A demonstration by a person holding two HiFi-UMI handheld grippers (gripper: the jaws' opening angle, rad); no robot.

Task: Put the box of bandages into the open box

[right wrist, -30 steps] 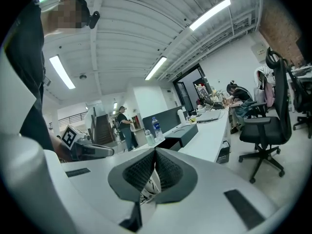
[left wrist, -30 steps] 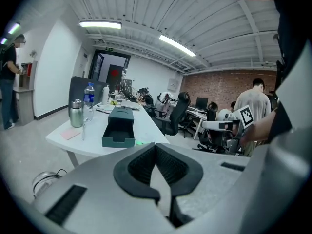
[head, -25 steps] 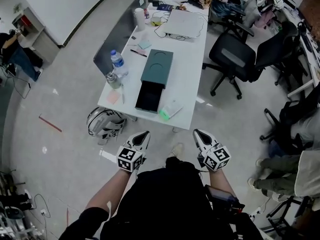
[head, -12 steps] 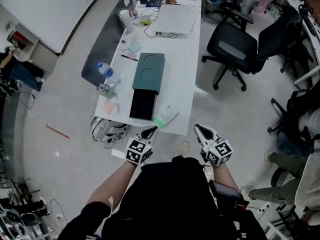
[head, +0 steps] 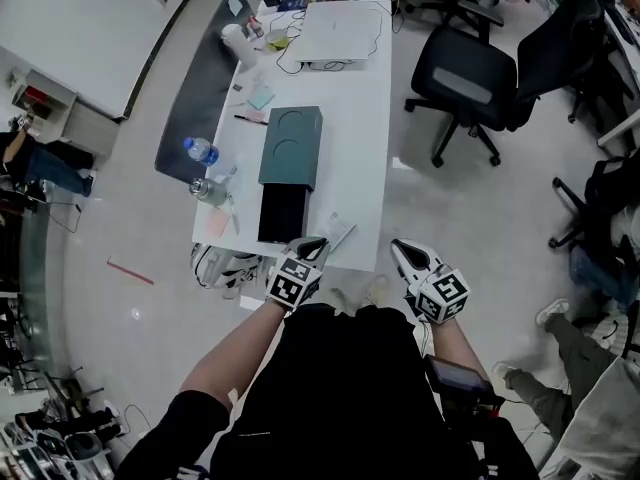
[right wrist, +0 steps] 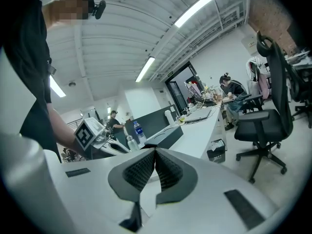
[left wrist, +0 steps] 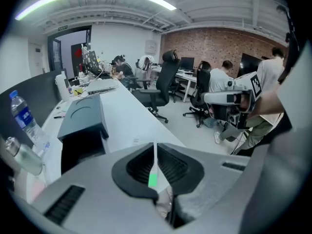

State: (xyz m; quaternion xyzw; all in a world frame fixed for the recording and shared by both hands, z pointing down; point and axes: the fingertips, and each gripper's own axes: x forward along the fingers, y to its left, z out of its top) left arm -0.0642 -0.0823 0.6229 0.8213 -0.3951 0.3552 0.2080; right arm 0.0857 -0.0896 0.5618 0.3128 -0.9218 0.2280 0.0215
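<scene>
Box of bandages (head: pixel 338 232): lies flat on the white counter (head: pixel 365 168) at its near edge, just right of the open box (head: pixel 282 213).
Relative to jaws: the left gripper (head: pixel 316 245) hangs over the box's near end and covers part of it in the head view. In the left gripper view a white strip with a green patch shows through the slit between the jaws. Whether they touch it cannot be told.
Left jaws: drawn together to a thin slit, clamped on nothing.
Right jaws: the right gripper (head: pixel 400 250) is off the counter's near corner, well apart from the box, its jaws closed and empty.
Long axis: slanted, running from near-left to far-right in the head view.
Counts: one box of bandages, one open box, two bottles (head: pixel 200 150), one laptop (head: pixel 335 33).
Open box: black tray drawn out toward the person from its teal sleeve (head: pixel 290 148).
</scene>
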